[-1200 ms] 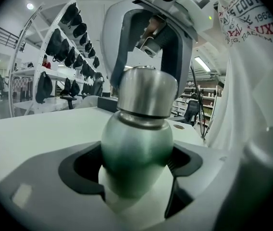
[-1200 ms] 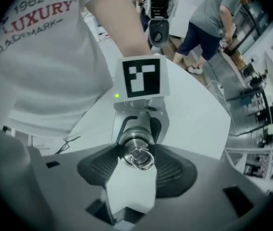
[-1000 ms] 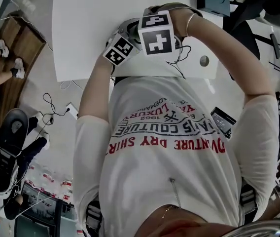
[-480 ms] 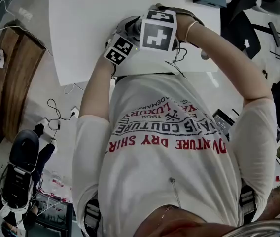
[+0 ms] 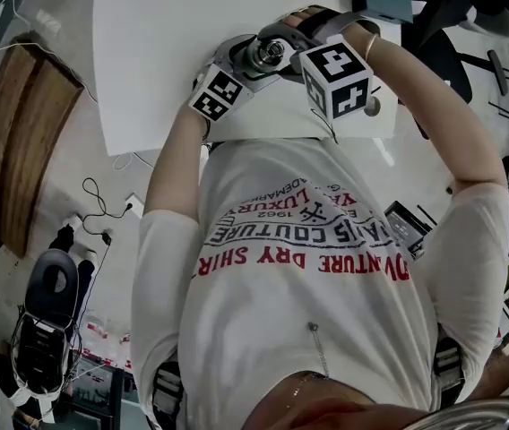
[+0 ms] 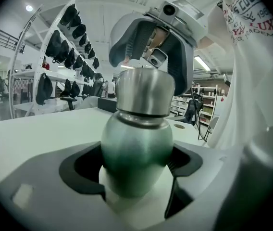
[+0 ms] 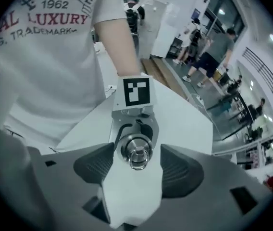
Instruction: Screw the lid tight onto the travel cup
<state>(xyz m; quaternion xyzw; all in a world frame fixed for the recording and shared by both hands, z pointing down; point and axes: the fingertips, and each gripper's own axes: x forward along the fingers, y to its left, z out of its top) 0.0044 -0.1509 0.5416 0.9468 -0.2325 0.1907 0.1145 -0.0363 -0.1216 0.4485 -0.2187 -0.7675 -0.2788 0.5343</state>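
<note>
It is a big open workroom with racks of dark gear (image 6: 64, 47) along one wall and people standing about further off. The person in a white T-shirt (image 5: 317, 267) stands at the near edge of a white tabletop (image 5: 174, 52), towards its near right corner. Both tools are raised just above that edge.

The left gripper (image 6: 135, 177) is clamped round the rounded green-metal body of the travel cup (image 6: 136, 153) and holds it clear of the tabletop. The steel lid (image 6: 143, 93) already sits on the cup's neck; I cannot tell how far it is threaded on.

The right gripper (image 7: 137, 170) is spread open. Its two dark pads (image 7: 179, 170) stand either side of the lid, with a gap showing on each side, so it grips nothing yet.

What matters is the line-up. From the right gripper view the lid shows end-on, a ring within a ring, centred between the jaws. So the cup's long axis runs straight from the left gripper's hold towards the right gripper. The right one is plainly nearer the lid. As I judge it, closing squarely on the lid's rim and turning about that axis is what comes next, while the left holds the body against the twist.
</note>
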